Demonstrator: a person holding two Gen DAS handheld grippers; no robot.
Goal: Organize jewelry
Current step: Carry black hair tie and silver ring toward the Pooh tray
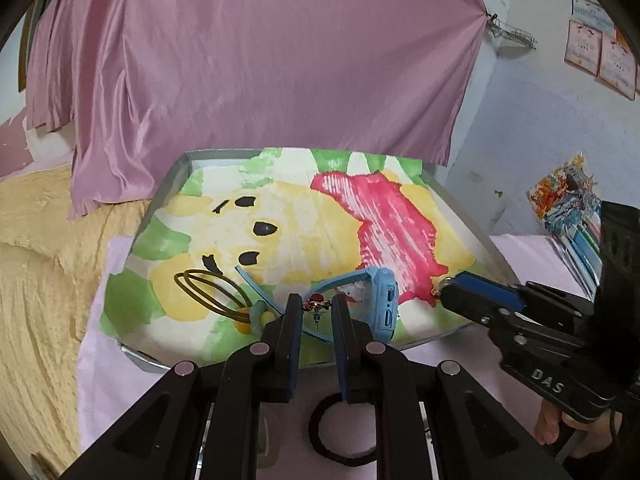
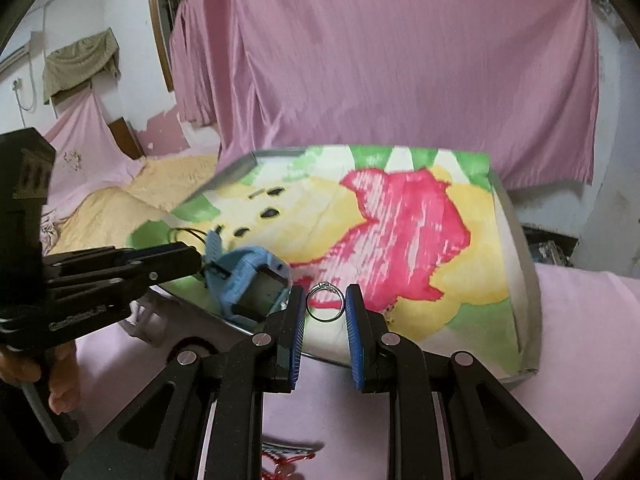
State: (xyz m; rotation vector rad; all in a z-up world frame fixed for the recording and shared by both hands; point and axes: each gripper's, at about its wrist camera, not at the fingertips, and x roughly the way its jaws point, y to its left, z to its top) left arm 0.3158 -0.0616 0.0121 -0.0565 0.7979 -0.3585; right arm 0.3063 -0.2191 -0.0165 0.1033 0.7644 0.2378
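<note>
My left gripper is shut on a small earring with a red bead, held above the near edge of the metal tray. My right gripper is shut on a silver ring, also over the tray's near edge. In the left wrist view the right gripper comes in from the right. A blue kids' watch lies on the tray's painted paper lining, seen too as the blue watch in the right wrist view. Brown hair ties with yellow beads lie at the tray's front left.
A black hair tie lies on the pink cloth under my left gripper. Something red lies under my right gripper. A pink curtain hangs behind the tray. A yellow bedspread spreads left, and books are stacked right.
</note>
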